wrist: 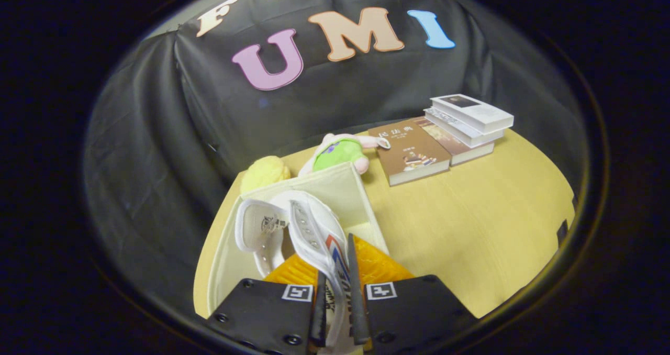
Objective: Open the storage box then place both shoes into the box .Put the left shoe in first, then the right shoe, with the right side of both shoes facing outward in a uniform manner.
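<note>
Chinese title on brown book [413,153], unreadable, shoe [319,240] lettering blurred

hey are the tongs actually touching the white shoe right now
Touching. In the gripper view both fingers of the tongs press the white shoe's side wall from either side, with no gap, over the open storage box.

Hand-held gripper [337,313] pinches white shoe [314,229], seemingly inside storage box [356,198].

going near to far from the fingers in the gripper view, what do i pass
gripper shut on the white shoe → storage box far wall → green plush toy → black cloth wall
</note>
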### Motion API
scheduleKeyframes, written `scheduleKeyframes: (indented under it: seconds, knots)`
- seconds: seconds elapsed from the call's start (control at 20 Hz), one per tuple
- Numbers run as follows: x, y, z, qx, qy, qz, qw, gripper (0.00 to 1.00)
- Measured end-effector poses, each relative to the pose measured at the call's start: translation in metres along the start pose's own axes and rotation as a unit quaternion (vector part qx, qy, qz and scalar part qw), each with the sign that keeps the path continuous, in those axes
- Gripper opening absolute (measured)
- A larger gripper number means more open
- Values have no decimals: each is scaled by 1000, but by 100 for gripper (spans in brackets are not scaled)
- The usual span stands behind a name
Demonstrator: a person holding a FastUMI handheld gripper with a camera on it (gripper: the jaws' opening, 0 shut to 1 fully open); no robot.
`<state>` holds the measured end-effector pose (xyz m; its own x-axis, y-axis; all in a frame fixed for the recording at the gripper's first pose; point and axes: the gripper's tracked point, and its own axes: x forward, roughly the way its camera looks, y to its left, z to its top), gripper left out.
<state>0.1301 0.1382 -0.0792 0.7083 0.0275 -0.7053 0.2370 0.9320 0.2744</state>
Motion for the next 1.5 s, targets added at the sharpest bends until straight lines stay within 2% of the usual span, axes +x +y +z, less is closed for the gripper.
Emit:
scheduleKeyframes:
  seconds: [0.25,0.45,0.65,0.85,0.95,1.15,1.5]
  knots:
    - [-22,27,3,-14,0,72,997,66]
    - [-58,14,37,-61,-64,83,993,100]
    - [-97,-20,74,-85,-162,69,981,100]
    - [-123,-76,80,-122,-233,24,964,100]
    - [-134,-94,86,-137,-267,17,954,100]
    - [-150,-115,93,-168,-328,34,929,100]
    - [-154,-137,64,-181,-368,99,907,100]
